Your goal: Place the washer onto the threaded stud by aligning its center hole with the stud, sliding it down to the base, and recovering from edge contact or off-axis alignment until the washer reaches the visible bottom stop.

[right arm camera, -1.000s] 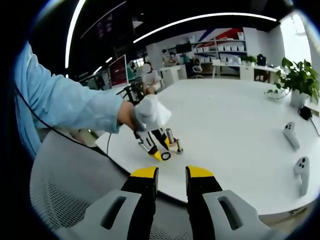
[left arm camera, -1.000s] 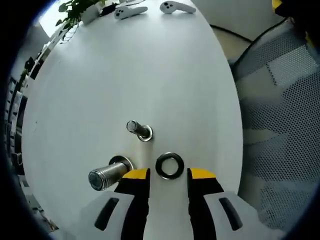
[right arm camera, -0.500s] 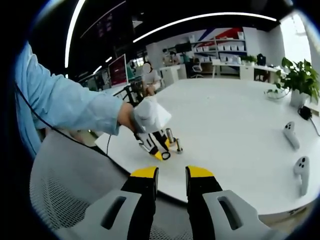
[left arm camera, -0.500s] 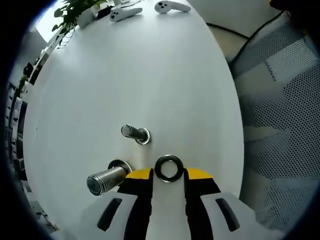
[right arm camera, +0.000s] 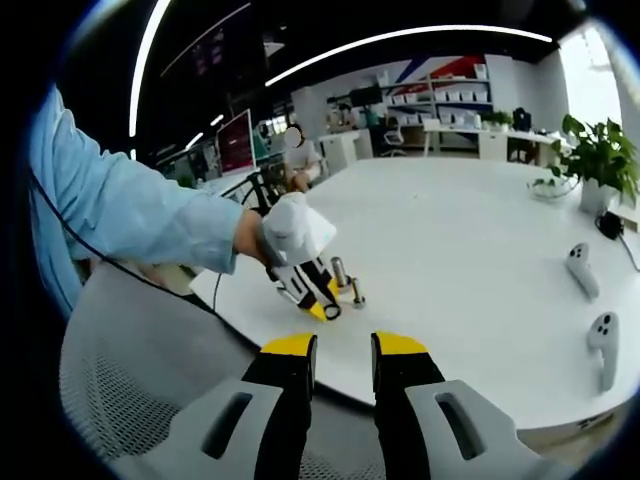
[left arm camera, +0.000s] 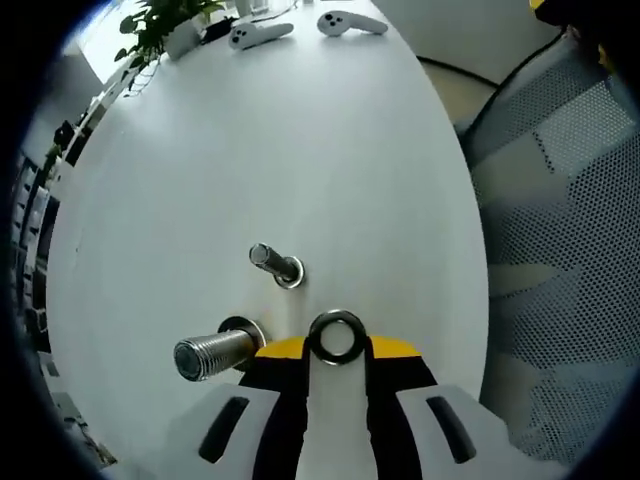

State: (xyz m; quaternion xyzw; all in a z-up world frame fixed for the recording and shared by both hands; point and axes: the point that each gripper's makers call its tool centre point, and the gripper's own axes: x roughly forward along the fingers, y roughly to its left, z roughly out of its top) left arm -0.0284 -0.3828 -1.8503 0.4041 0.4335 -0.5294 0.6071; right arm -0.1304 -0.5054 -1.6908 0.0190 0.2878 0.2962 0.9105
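Pinching from both sides, the left gripper (left arm camera: 337, 349) has its yellow-tipped jaws closed against the dark metal ring washer (left arm camera: 336, 337), which lies flat on the round white table (left arm camera: 300, 140) with its centre hole showing white. Just beyond the washer stands the slim bright-steel threaded stud (left arm camera: 274, 262) on its small base ring; beside the left jaw, nearer than that stud, rises a thicker ribbed steel stud (left arm camera: 212, 353). The table edge runs close on the washer's right, with a grey mesh chair (left arm camera: 560, 230) past it; the far tabletop lies bare up to two white handheld controllers (left arm camera: 300, 28). The right gripper (right arm camera: 343, 350) hangs well back off the table, jaws slightly apart, and its view shows the left gripper (right arm camera: 305, 290) held in a white-gloved hand (right arm camera: 290, 228).
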